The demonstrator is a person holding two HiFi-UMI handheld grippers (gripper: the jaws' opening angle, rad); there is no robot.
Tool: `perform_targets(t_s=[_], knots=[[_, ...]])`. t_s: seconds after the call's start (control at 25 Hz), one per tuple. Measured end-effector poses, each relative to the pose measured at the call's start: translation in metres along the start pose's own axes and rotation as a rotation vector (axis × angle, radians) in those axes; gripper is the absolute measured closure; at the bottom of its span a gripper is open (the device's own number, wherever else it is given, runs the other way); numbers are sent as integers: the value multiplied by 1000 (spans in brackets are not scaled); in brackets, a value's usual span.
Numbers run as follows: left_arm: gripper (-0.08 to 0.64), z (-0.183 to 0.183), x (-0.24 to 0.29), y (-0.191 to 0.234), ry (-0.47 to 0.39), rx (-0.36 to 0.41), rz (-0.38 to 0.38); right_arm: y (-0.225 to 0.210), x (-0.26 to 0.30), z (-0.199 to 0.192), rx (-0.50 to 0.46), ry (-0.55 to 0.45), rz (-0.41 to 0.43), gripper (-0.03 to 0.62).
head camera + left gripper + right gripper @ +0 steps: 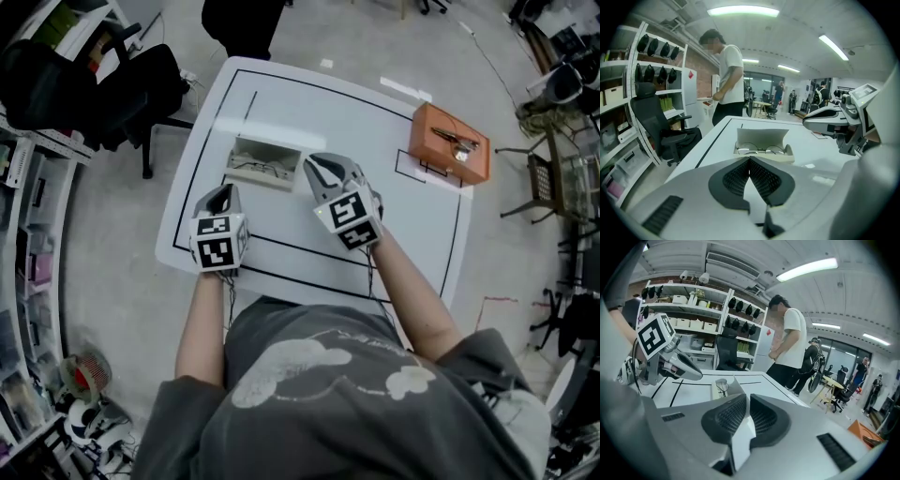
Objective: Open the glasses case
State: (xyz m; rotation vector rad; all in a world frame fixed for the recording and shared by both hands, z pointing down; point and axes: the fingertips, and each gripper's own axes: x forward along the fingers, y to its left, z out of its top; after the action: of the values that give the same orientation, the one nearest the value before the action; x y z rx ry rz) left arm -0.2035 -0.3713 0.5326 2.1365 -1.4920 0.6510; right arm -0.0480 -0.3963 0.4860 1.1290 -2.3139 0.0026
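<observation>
The pale glasses case (265, 162) lies open on the white table (309, 112), its lid standing up at the back. A pair of thin-framed glasses (759, 150) rests inside the case (764, 146). My left gripper (225, 191) hovers in front of the case and a little to its left, with its jaws shut and nothing between them (750, 159). My right gripper (325, 165) hangs just right of the case, jaws together and empty (746, 397). In the right gripper view the case (723, 387) sits beyond the jaws, and the left gripper (686, 369) shows at the left.
An orange box (450, 142) with small things on top stands at the table's far right corner. A black office chair (112, 84) is off the table's left side. A person in a white shirt (729, 79) stands at the far end. Shelves line the left wall.
</observation>
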Motion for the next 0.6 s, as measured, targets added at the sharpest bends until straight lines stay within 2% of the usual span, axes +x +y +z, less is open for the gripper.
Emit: perform_targets(t_s=[0.12, 0.6], knots=[[558, -1, -23, -13, -26, -8, 18, 3, -20, 2, -1, -24, 1, 589], [558, -25, -116, -85, -117, -64, 111, 21, -114, -7, 0, -126, 66, 592]])
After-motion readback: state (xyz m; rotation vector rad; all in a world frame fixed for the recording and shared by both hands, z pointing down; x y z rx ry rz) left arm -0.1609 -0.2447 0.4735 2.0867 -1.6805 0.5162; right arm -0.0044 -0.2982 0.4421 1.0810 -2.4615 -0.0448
